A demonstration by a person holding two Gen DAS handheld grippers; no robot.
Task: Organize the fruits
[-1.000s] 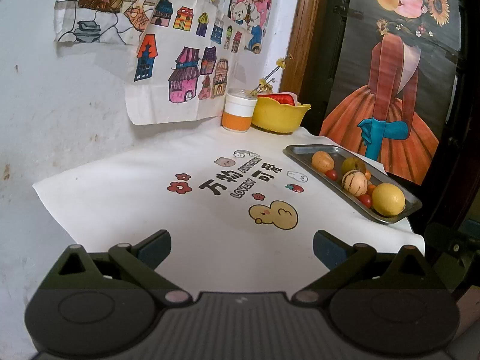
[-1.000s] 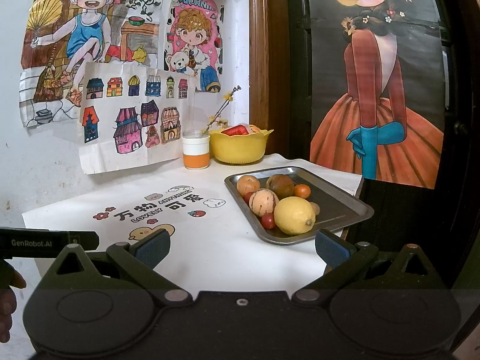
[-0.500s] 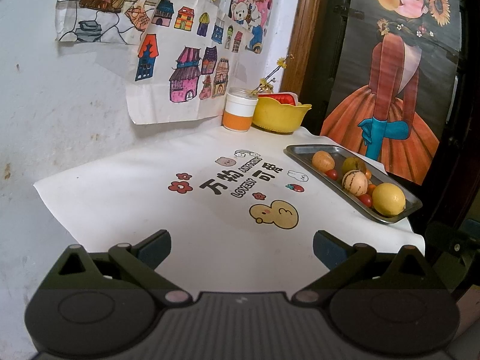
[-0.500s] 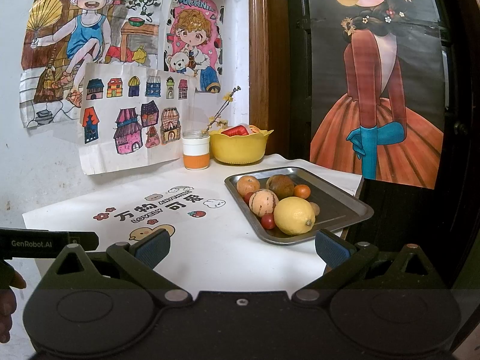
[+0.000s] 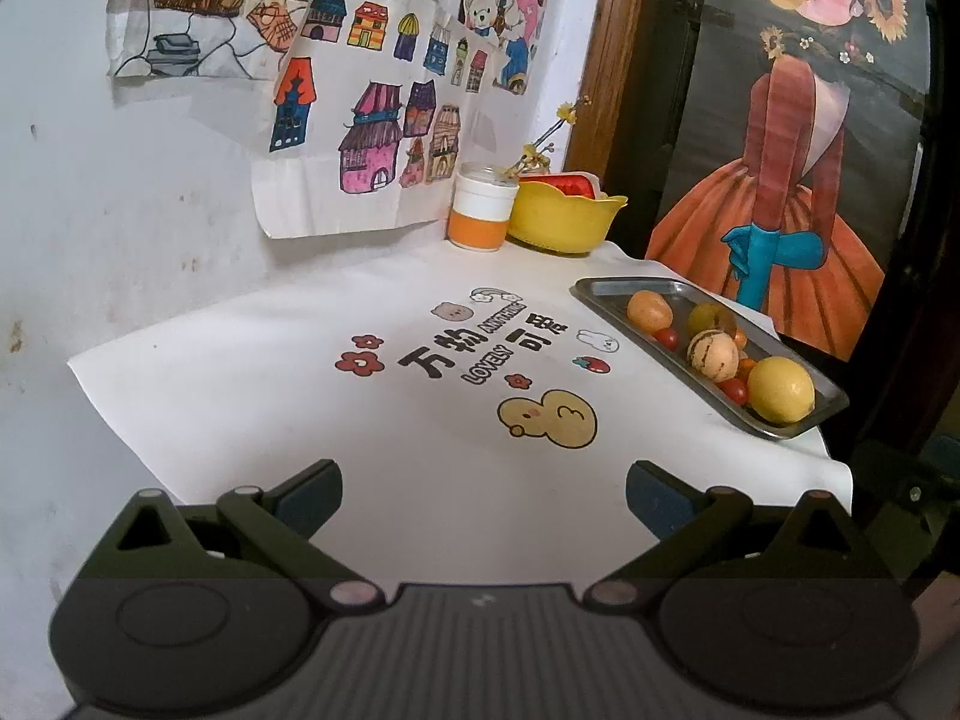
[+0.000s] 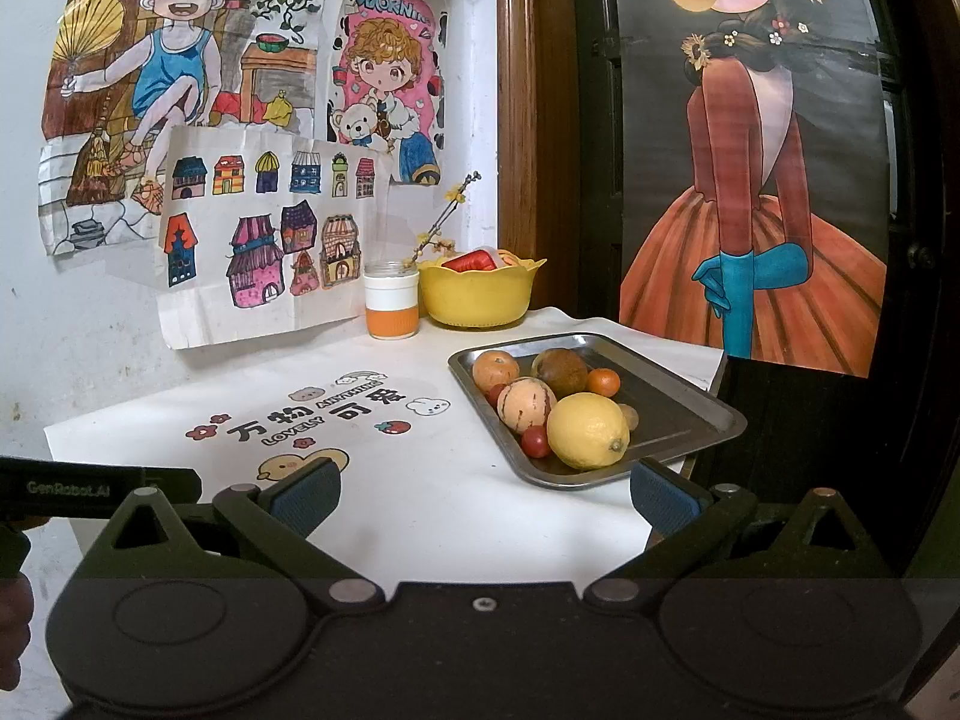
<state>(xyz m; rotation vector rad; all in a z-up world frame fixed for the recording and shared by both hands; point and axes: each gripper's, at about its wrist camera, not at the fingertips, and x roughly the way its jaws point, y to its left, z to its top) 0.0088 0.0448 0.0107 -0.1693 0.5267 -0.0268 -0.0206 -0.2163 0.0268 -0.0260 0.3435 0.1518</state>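
While both grippers wait wide open and empty, the big yellow lemon [image 6: 588, 431] sits in the flat silver metal tray [image 6: 690, 414] by the table's right edge, just ahead of the right gripper [image 6: 485, 495], far from the left gripper [image 5: 483, 495].

Tablecloth [image 5: 420, 468] reads "LOVELY"; left tongs [image 6: 90, 489] read "GenRobot.AI".

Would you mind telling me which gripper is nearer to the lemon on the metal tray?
Right. The right gripper hovers open just short of the lemon, its right finger beside the tray's near edge. The left gripper, also open, sits farther back and left.
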